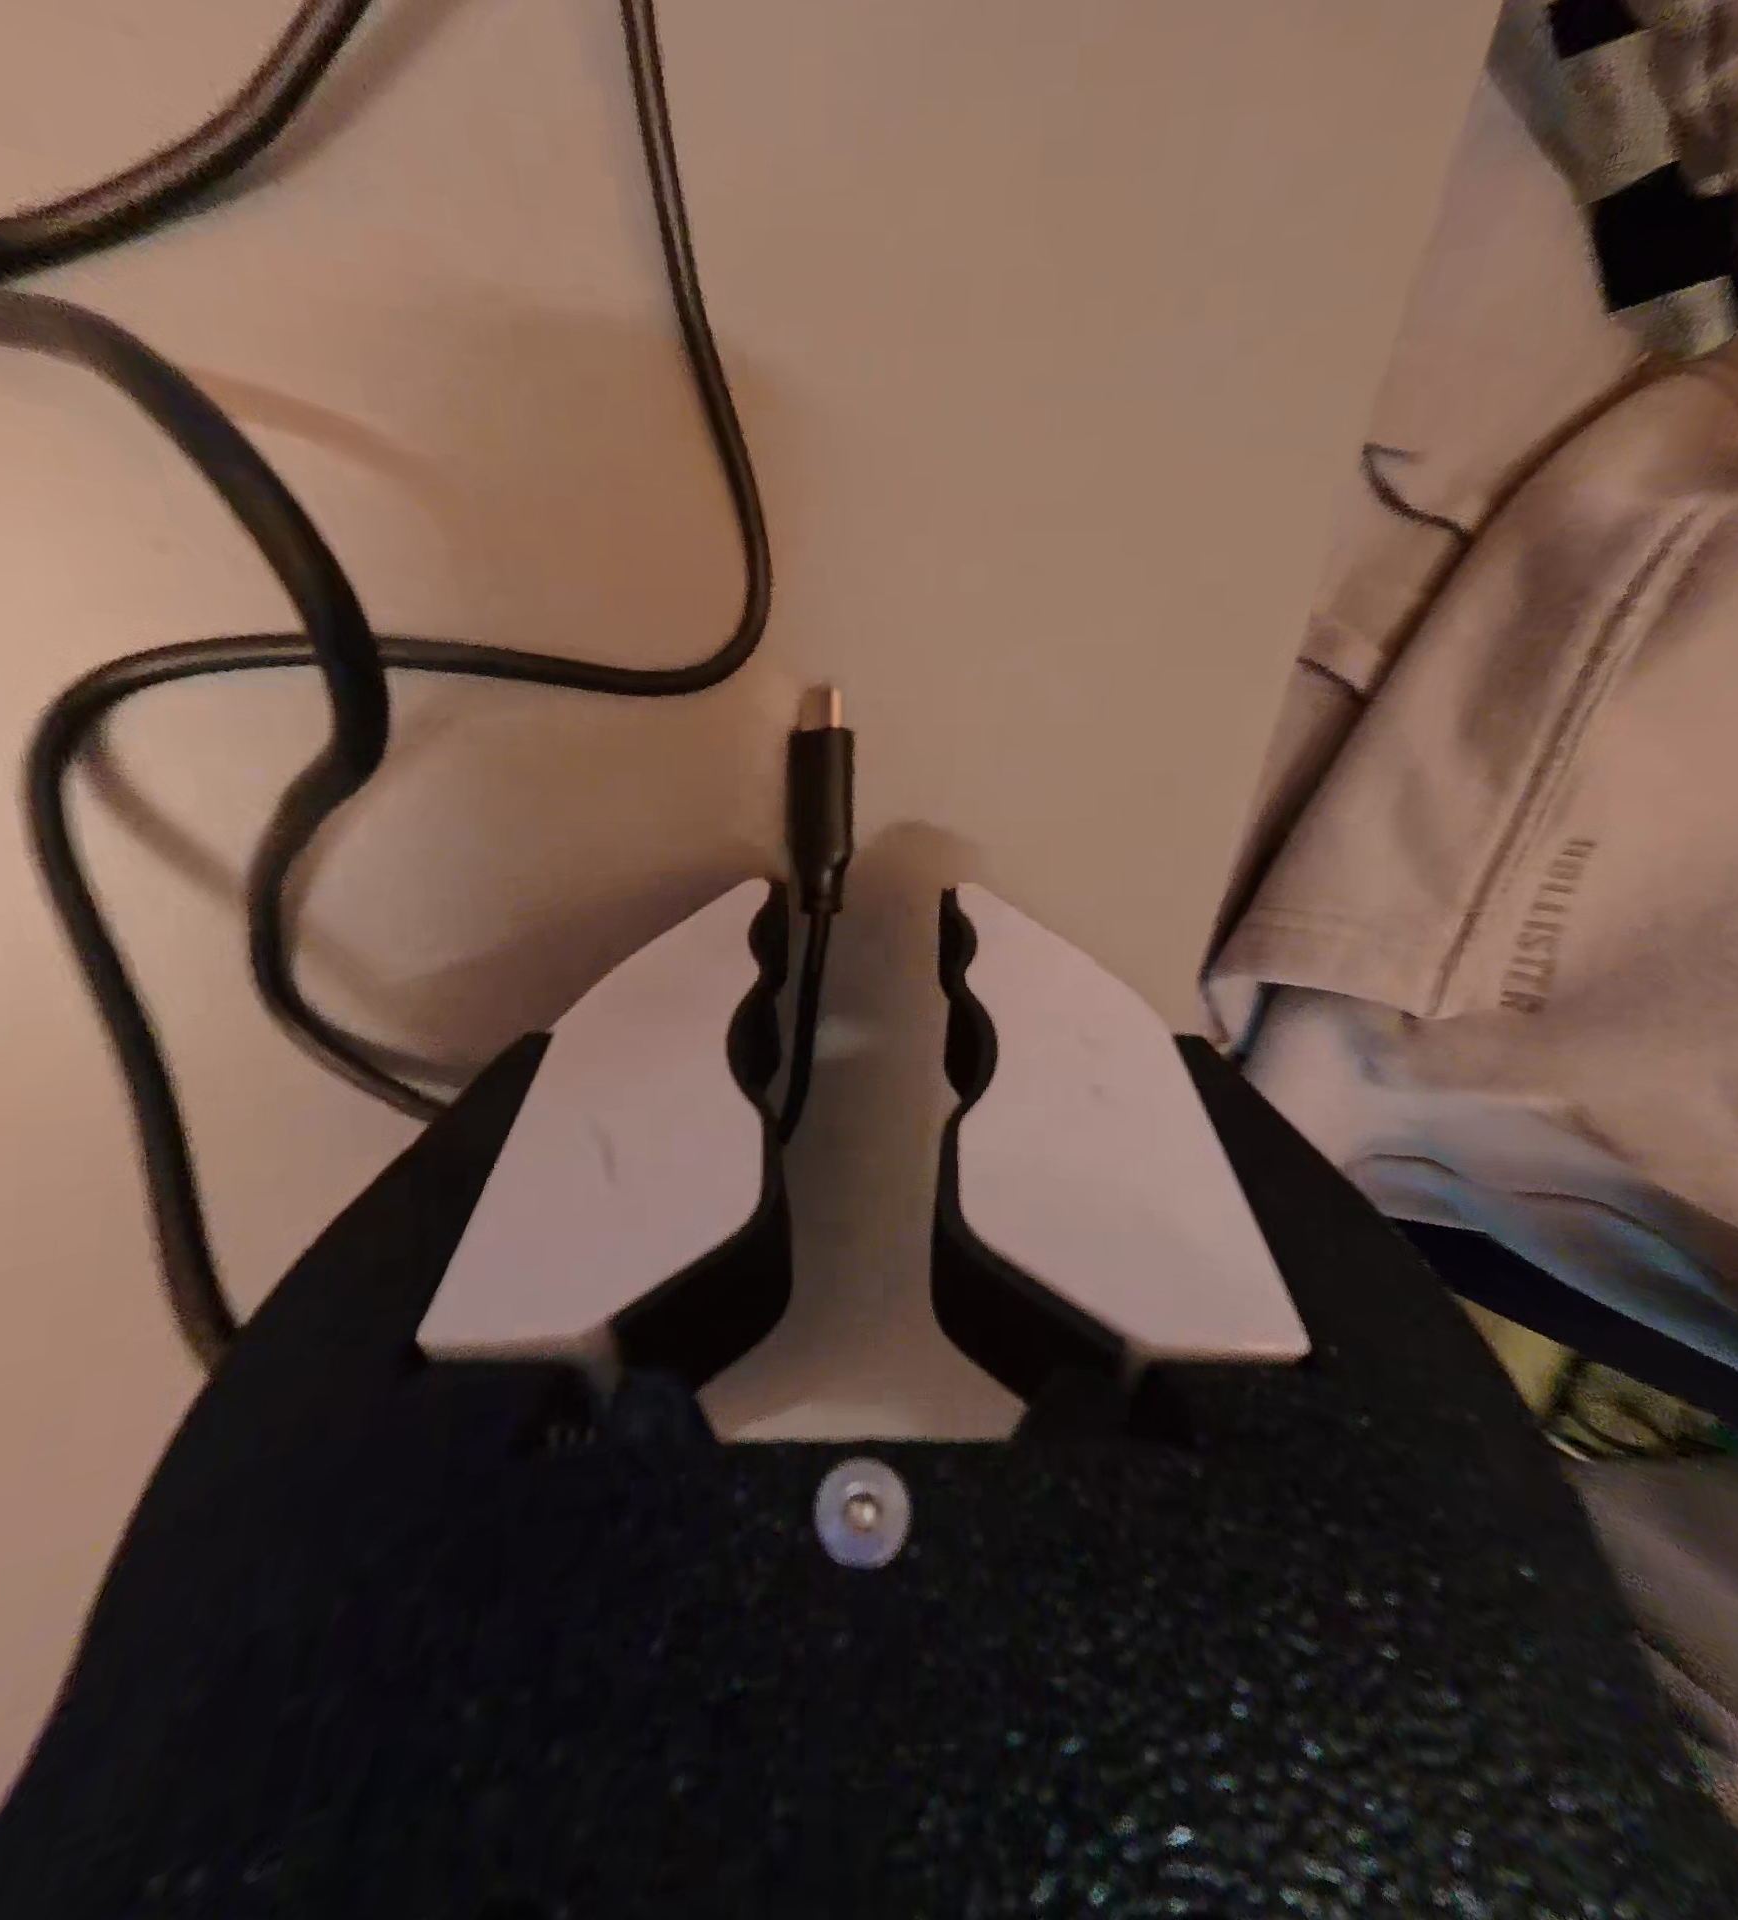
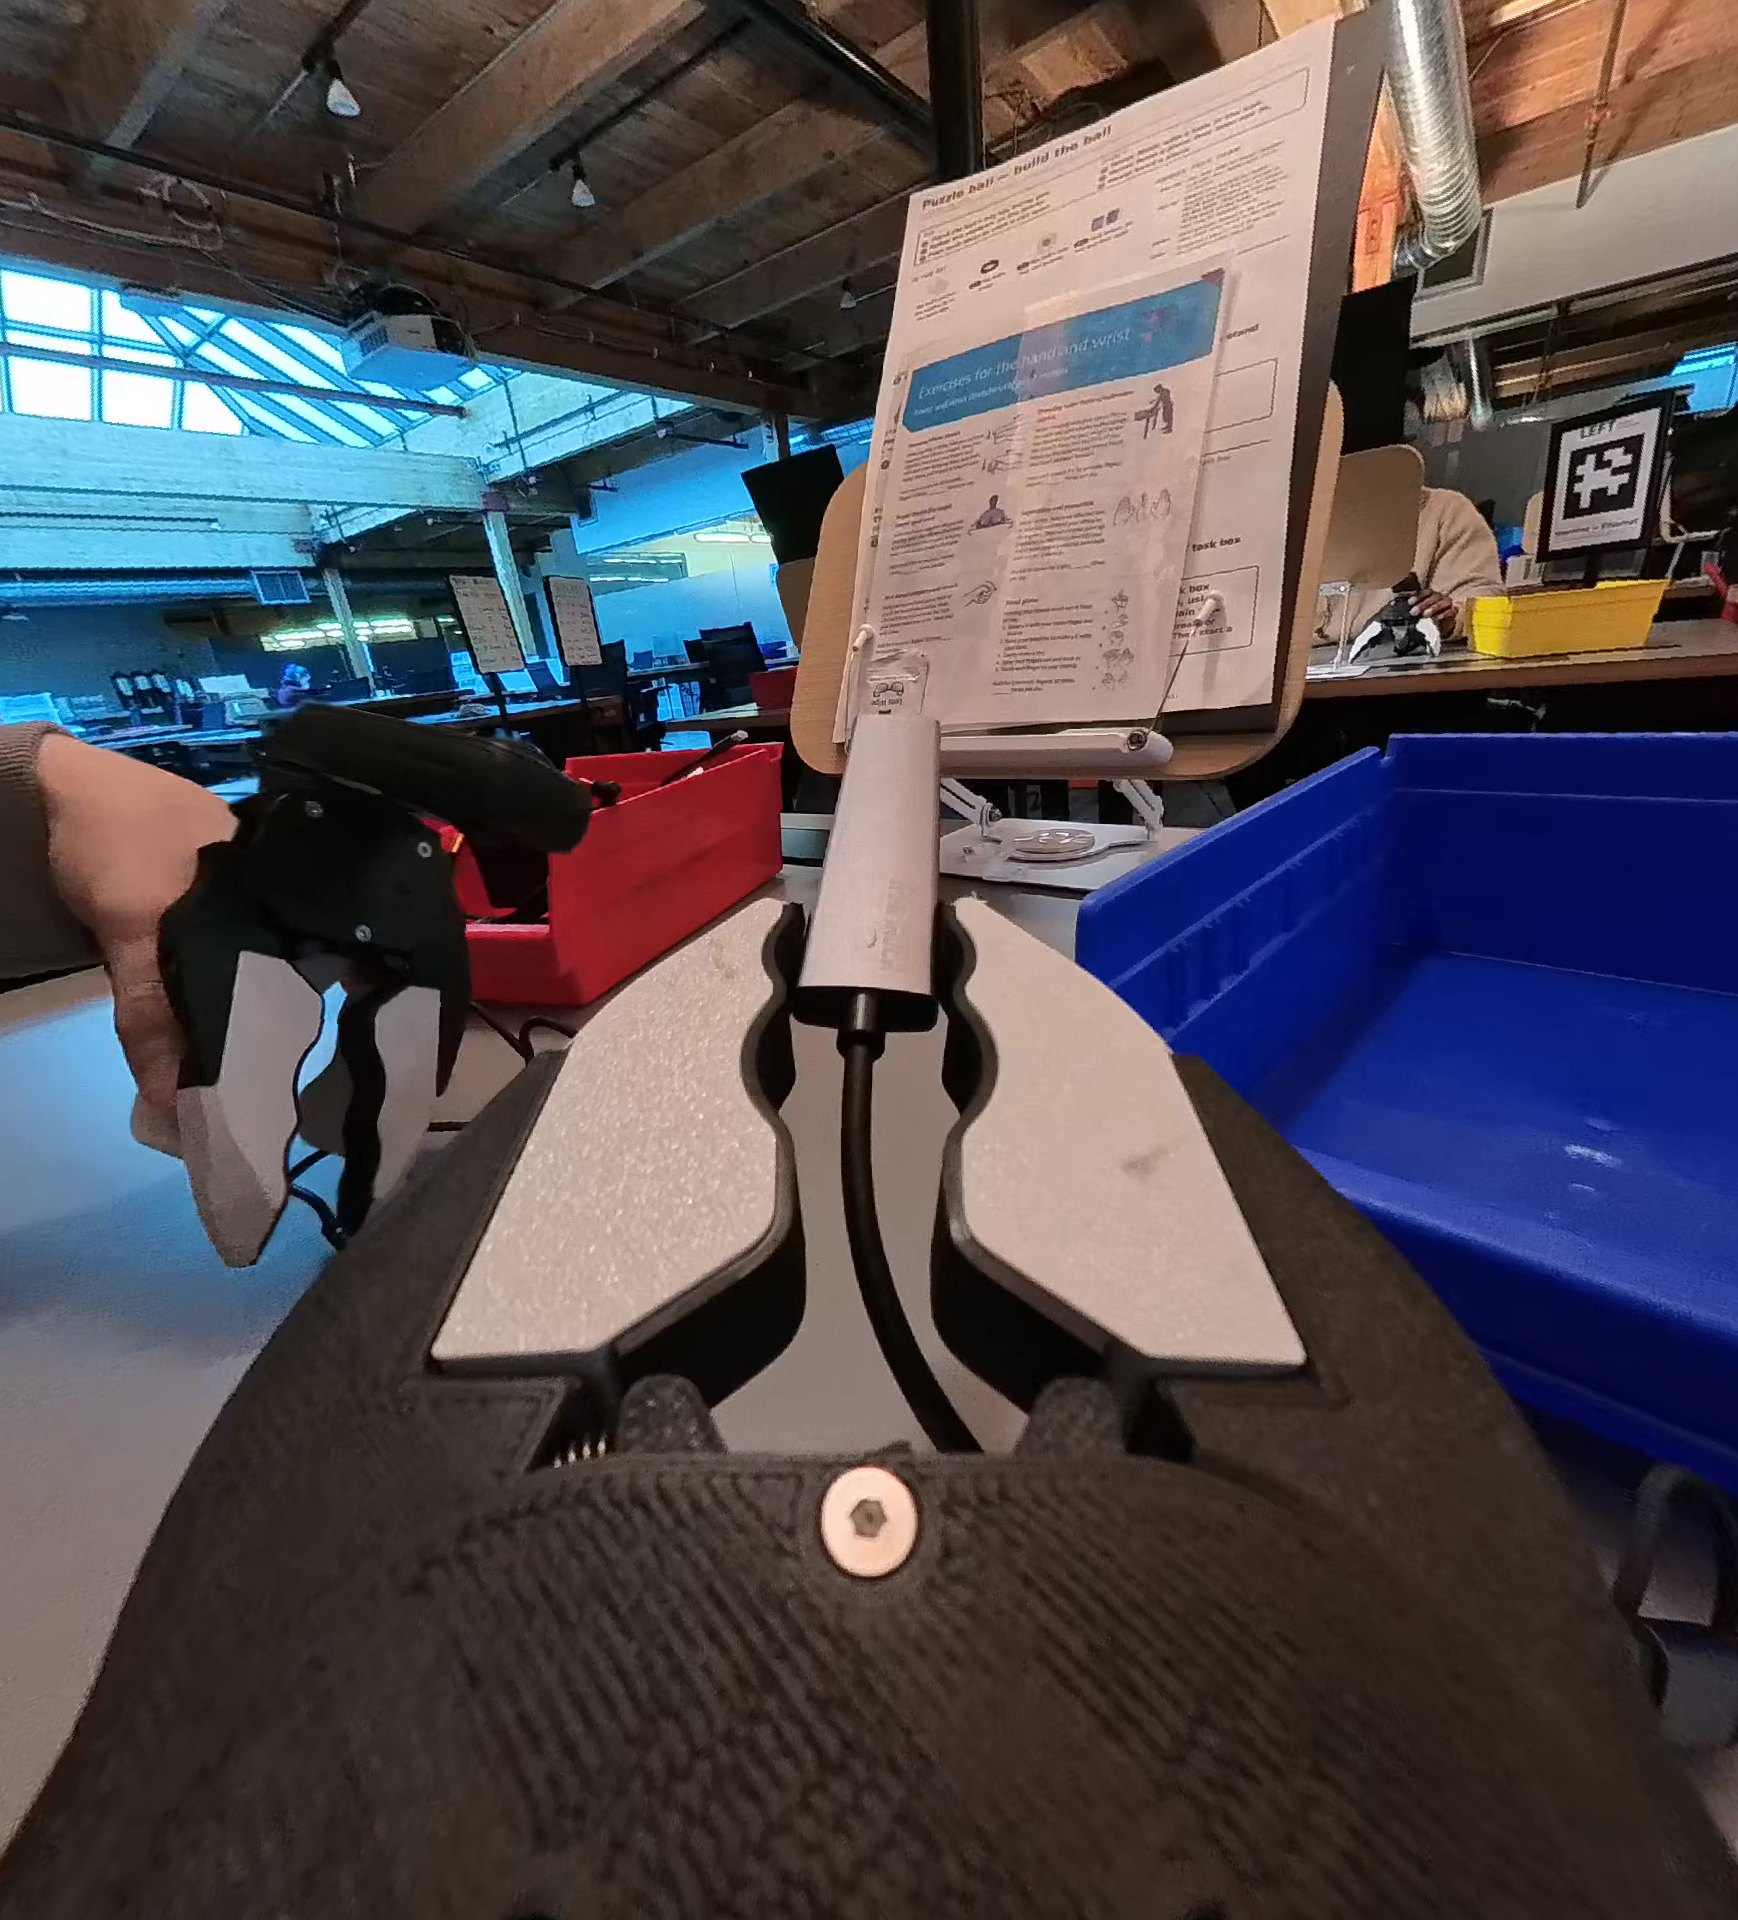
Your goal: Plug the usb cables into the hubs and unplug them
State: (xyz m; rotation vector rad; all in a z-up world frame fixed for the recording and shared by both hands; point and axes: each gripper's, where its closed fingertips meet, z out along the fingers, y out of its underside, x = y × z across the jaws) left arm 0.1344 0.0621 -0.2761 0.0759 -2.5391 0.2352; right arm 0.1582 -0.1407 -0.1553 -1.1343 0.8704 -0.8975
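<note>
Right tongs (image 2: pixel 870 940) clamp hub (image 2: pixel 870 862) pointing forward; left tongs (image 1: pixel 854 904) parted around plug (image 1: pixel 821 800).

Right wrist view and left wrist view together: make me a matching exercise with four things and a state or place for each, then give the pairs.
Things:
1. silver hub
2. cable plug
3. blue bin
4. red bin

States:
A. lying on the table between open gripper fingers, unplugged
B. empty, on the right of the table
C. clamped in the right gripper
D. behind the left gripper

Pairs: 1-C, 2-A, 3-B, 4-D
</note>
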